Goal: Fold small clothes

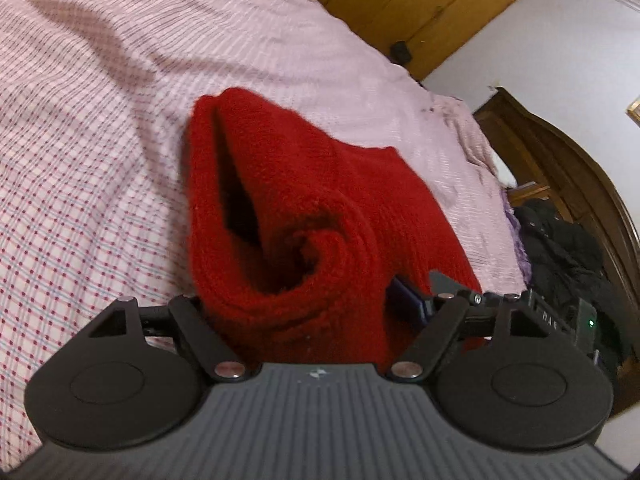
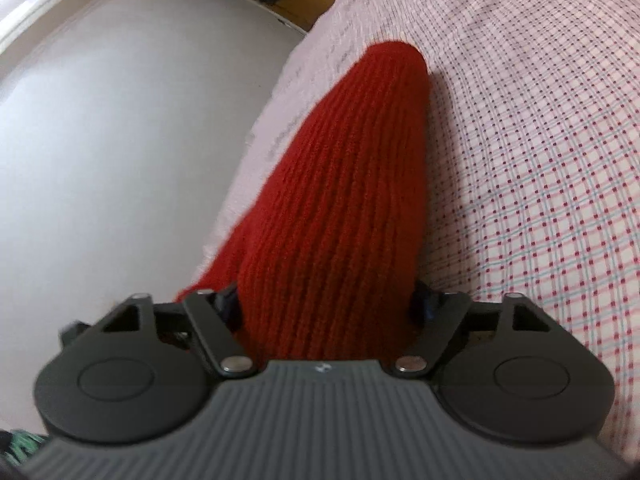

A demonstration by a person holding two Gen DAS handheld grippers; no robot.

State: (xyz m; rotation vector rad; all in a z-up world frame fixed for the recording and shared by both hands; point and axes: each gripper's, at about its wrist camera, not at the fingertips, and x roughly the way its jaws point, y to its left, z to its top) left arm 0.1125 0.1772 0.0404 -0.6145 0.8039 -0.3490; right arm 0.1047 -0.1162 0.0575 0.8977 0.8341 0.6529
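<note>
Underneath everything spreads the bed (image 1: 80,160), covered by a pink sheet checked with red dots and thin blue lines; it reaches ahead of both tongs and out to the sides. Beyond the left tongs, far ahead, stand wooden cupboard doors (image 1: 420,4), and off to their right a dark wooden headboard (image 1: 560,152) curves past a heap of dark clothes (image 1: 560,248).

Next in size is the red knitted garment (image 1: 304,216), ribbed and thick. It starts right between the fingers of the left tongs (image 1: 304,312) and runs forward from them over the sheet, its layers curling into a loose roll with a dark slit opening on the left side. From the right wrist view the same red knit (image 2: 340,184) fills the gap of the right tongs (image 2: 326,312) and tapers away ahead to a rounded end, its shadow falling on the sheet to the right.

Both tongs are clamped onto the knit, with fabric bulging between the blue-padded fingers (image 1: 412,300).

Smallest, a few pale characters sit on the black housing right of the left tongs, too blurred to read, beside a green light (image 1: 591,323).
</note>
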